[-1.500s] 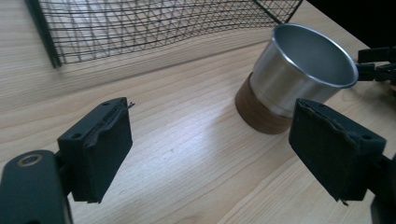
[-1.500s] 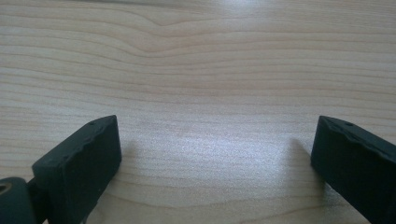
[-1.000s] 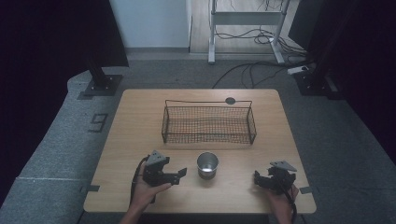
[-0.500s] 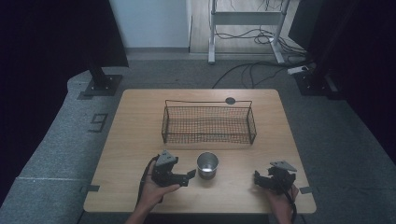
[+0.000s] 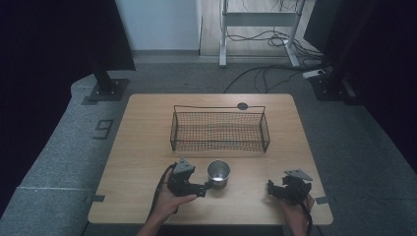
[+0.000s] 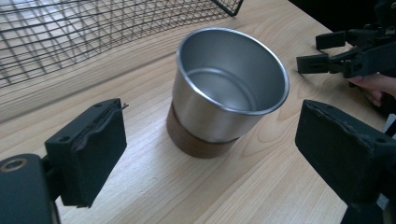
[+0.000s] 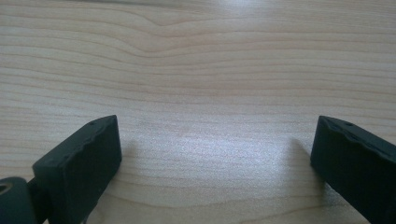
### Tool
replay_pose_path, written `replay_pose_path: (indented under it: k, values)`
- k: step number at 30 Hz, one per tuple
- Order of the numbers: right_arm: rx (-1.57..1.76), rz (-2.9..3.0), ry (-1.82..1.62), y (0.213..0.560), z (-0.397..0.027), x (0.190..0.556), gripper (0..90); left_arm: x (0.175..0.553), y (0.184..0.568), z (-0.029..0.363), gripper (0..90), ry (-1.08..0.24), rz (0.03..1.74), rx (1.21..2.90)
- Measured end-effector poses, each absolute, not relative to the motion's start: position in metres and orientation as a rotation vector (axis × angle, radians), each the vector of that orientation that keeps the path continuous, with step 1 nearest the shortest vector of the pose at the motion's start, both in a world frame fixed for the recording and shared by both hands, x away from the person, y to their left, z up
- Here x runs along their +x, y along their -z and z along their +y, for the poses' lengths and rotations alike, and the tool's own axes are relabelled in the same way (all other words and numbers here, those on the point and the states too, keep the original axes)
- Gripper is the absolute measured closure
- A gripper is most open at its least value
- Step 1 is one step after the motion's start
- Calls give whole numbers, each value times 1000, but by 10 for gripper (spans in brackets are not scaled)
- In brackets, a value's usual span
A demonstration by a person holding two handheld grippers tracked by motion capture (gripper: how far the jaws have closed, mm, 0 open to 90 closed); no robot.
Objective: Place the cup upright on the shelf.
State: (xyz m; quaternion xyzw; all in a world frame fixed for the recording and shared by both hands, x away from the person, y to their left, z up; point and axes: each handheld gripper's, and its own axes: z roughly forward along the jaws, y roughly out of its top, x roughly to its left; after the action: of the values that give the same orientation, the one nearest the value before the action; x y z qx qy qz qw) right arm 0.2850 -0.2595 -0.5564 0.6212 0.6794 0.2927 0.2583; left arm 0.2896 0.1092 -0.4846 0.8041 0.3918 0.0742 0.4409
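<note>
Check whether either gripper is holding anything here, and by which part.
Nothing is held. The left gripper is open, its jaws either side of the metal cup without touching it. The right gripper is open over the bare table.

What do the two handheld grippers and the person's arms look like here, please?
The left gripper and right gripper are black, each with two blocky jaws faced in ridged black pads, a grey three-cornered plate on top and a black trailing cable. The forearms are bare, with no sleeves showing.
</note>
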Motion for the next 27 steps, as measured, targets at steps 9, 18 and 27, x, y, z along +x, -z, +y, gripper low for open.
replay_pose_path:
  k: [9, 18, 27]
  values:
    - [1685, 1841, -795, 556, -260, 285, 20, 291, 488, 95, 86, -181, 958, 2016]
    - [1684, 1841, -794, 556, -260, 285, 20, 295, 490, 86, 77, -187, 958, 2021]
    - [1684, 1841, -794, 556, -260, 285, 21, 301, 492, 73, 51, -191, 958, 2038]
